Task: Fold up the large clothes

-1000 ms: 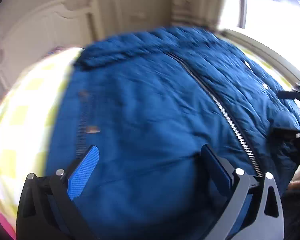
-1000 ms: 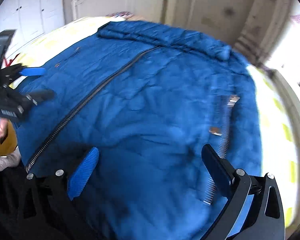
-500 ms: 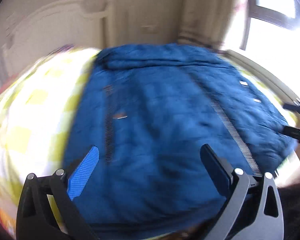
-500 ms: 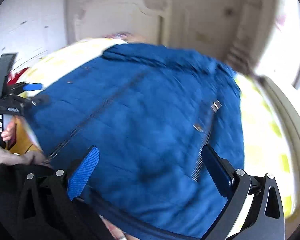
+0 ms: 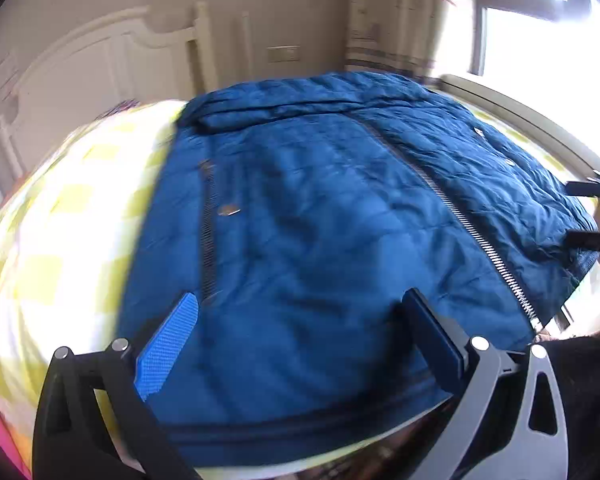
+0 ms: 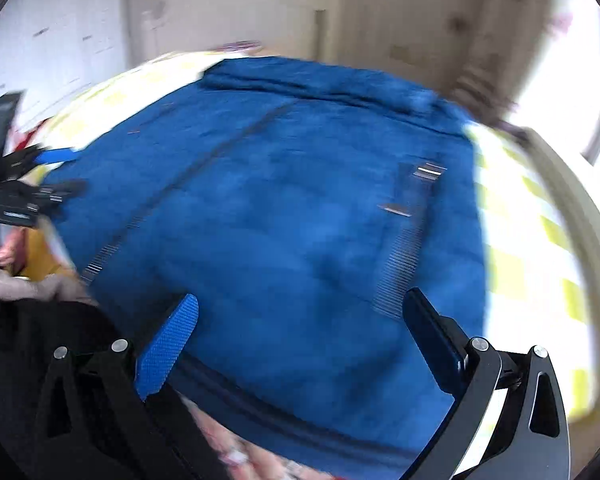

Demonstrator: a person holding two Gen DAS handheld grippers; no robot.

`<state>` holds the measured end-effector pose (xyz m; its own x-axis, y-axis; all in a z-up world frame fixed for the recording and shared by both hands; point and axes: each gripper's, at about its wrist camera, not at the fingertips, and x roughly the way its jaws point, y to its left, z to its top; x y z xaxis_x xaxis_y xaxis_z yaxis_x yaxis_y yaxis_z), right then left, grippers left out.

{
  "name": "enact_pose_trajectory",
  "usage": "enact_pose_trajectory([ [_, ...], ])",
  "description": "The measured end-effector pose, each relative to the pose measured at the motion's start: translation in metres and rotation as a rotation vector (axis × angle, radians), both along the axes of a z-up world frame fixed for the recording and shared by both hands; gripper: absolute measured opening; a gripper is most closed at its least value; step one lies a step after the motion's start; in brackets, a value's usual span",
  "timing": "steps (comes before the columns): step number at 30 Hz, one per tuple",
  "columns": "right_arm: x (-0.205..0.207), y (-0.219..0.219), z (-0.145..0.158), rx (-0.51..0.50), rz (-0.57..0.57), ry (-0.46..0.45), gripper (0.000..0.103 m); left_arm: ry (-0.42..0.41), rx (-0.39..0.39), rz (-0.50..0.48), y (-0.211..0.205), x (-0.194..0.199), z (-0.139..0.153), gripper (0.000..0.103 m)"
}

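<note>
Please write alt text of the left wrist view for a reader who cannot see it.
A blue quilted jacket lies spread flat on a bed with a yellow-checked sheet, its metal zipper closed. The open left tongs hover above its hem, holding nothing; a white headboard stands behind.

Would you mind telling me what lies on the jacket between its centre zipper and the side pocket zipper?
Only bare quilted blue fabric of the jacket lies between the centre zipper and the pocket zipper, apart from a small metal pull beside the pocket. The left wrist view shows it best.
</note>
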<state>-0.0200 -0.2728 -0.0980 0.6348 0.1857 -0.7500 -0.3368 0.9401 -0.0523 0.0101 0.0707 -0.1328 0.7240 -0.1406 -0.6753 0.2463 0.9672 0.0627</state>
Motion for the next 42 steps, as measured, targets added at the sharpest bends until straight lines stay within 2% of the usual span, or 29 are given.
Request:
enact_pose_trajectory([
  [3,-0.008,-0.043,-0.002,0.024,-0.141,0.018,0.097,0.014,-0.026,0.075,0.027,0.001,-0.001,0.101],
  [5,-0.014,-0.074,-0.005,0.099,-0.227,0.037,0.098,0.013,-0.072,0.111,0.044,0.0,0.002,0.101],
  [8,-0.015,-0.097,-0.016,0.216,-0.262,0.071,0.098,0.03,-0.151,0.158,0.07,0.005,0.004,0.101],
  [11,-0.013,-0.091,-0.024,0.23,-0.245,0.067,0.098,0.081,-0.194,0.225,0.091,0.015,-0.005,0.101],
  [13,-0.013,-0.08,-0.024,0.226,-0.21,0.054,0.094,0.076,-0.224,0.234,0.098,0.015,-0.008,0.1],
  [15,-0.011,-0.068,-0.024,0.202,-0.184,0.044,0.087,0.083,-0.198,0.206,0.089,0.015,-0.009,0.1],
  [18,-0.004,-0.05,-0.024,0.165,-0.183,0.031,0.087,0.088,-0.175,0.113,0.066,0.012,-0.007,0.099],
  [20,0.0,-0.046,-0.025,0.157,-0.183,0.024,0.087,0.092,-0.116,0.12,0.055,0.019,-0.009,0.101],
  [23,-0.001,-0.047,-0.026,0.157,-0.167,0.021,0.089,0.108,-0.12,0.13,0.057,0.032,-0.011,0.101],
  [27,-0.001,-0.045,-0.028,0.133,-0.175,0.014,0.093,0.13,-0.061,0.119,0.049,0.036,-0.013,0.101],
  [29,-0.001,-0.046,-0.029,0.122,-0.172,0.007,0.093,0.144,-0.057,0.125,0.049,0.037,-0.013,0.101],
  [31,0.001,-0.044,-0.028,0.115,-0.163,0.005,0.086,0.135,-0.063,0.109,0.05,0.031,-0.011,0.084],
  [32,-0.003,-0.042,-0.026,0.122,-0.144,-0.003,0.064,0.123,-0.076,0.082,0.049,0.024,-0.007,0.058],
  [33,-0.006,-0.041,-0.023,0.135,-0.129,-0.006,0.05,0.121,-0.091,0.059,0.048,0.02,-0.004,0.04],
  [34,-0.01,-0.042,-0.02,0.14,-0.132,-0.013,0.044,0.116,-0.094,0.05,0.047,0.017,-0.001,0.035],
  [36,-0.02,-0.048,-0.012,0.2,-0.125,-0.016,0.025,0.092,-0.111,0.019,0.046,0.006,0.008,0.022],
  [37,-0.025,-0.053,-0.006,0.215,-0.138,-0.022,0.022,0.084,-0.135,0.009,0.048,-0.001,0.014,0.02],
  [38,-0.033,-0.059,0.002,0.254,-0.138,-0.034,0.02,0.073,-0.193,-0.005,0.053,-0.011,0.024,0.018],
  [41,-0.061,-0.078,0.035,0.392,-0.124,-0.093,0.018,0.022,-0.431,-0.046,0.083,-0.046,0.061,0.017],
  [42,-0.077,-0.086,0.056,0.456,-0.109,-0.147,0.017,-0.001,-0.484,-0.057,0.091,-0.056,0.073,0.017],
])
